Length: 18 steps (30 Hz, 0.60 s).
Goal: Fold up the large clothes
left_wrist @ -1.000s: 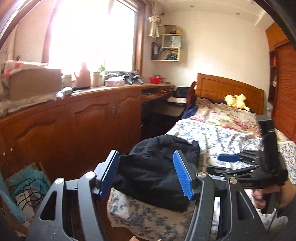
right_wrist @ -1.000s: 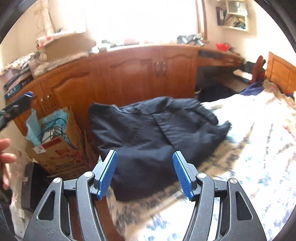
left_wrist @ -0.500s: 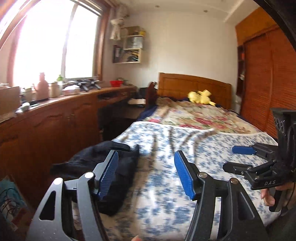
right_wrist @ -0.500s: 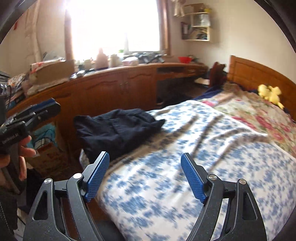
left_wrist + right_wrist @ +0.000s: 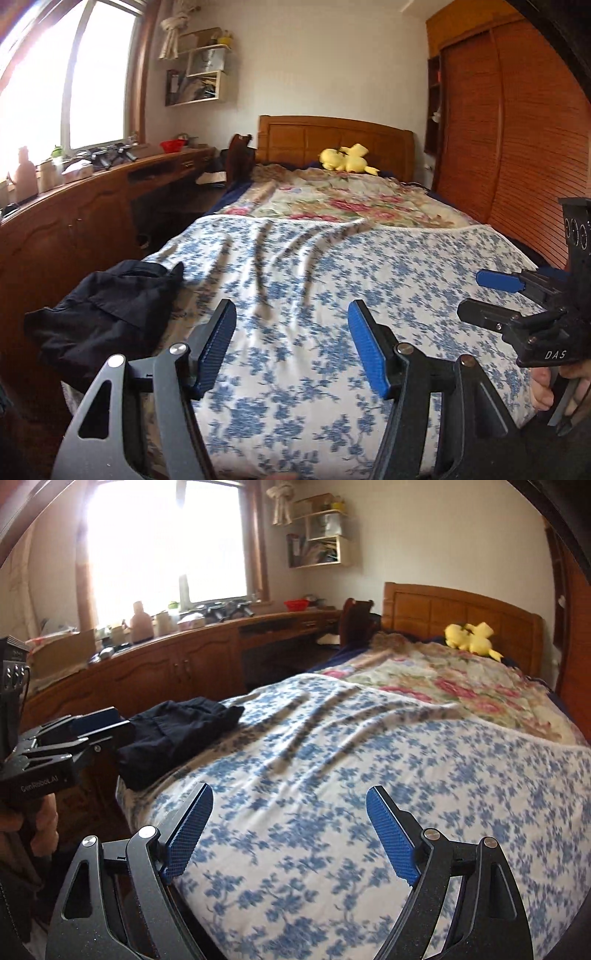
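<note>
Dark garment [image 5: 107, 314] lies bunched on the near left corner of the bed [image 5: 314, 280], partly hanging over the edge by the wooden cabinets [image 5: 70, 236]. In the right wrist view the same garment [image 5: 177, 734] sits at the bed's left edge, folded over on itself, creased, not flat.

Left gripper [image 5: 291, 343]: jaws part open, nothing between them, only the blue-flowered sheet [image 5: 332, 369] beyond. Clear of the garment, which is off to its left, near but not touching. Seen from the right wrist view, left gripper [image 5: 99, 725] is at the frame's left, a hand [image 5: 40, 823] on its grip, blue pad just beside the garment; contact not clear.

Right gripper [image 5: 290, 830]: jaws wide, have just been opening, nothing between them. Over the sheet, well apart from the garment. From the left wrist view, right gripper [image 5: 491, 295] is at the frame's right over the sheet, held by a hand [image 5: 554, 387].

Sheet has a few long creases running up the middle. Further up the bed a red-flowered quilt [image 5: 351, 203], then a yellow plush toy [image 5: 347, 158] against the headboard [image 5: 332, 140]. Worktop [image 5: 207, 635] under the window [image 5: 162, 546] carries a bottle, cups, a red bowl [image 5: 297, 604]. Wall shelf [image 5: 317, 535] above it. Wardrobe [image 5: 517, 147] on the right.
</note>
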Motion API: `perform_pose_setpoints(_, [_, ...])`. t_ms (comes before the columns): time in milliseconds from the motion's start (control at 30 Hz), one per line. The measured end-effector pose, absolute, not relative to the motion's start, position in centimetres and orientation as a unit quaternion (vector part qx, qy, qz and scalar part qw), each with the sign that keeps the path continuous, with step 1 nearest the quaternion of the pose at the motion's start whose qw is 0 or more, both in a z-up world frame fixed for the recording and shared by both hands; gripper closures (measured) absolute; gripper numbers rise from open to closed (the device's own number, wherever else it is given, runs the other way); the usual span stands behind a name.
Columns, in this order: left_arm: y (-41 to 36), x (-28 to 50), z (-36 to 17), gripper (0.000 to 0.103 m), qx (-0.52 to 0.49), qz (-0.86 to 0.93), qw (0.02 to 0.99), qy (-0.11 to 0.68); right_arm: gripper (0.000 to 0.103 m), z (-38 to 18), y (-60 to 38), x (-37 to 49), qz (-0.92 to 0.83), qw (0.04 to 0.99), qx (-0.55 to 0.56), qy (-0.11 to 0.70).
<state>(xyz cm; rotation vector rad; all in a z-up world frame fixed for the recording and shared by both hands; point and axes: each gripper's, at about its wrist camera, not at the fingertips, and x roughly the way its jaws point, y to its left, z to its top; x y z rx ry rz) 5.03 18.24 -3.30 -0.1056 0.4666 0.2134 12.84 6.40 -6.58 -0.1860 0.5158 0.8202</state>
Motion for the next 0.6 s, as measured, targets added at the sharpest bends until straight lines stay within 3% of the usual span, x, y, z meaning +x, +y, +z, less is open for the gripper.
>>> perform_pose_setpoints(333, [9.6,6.3,-4.6,0.041,-0.045,0.051,0.965,0.252,0.016,-6.6,-2.4,10.6,0.321,0.913,-0.069,0.241])
perform_pose_setpoints(600, [3.7,5.5,-2.0,0.041,-0.026,0.005,0.971,0.239,0.016,-4.0,-8.8,7.7,0.271,0.936,-0.024,0.223])
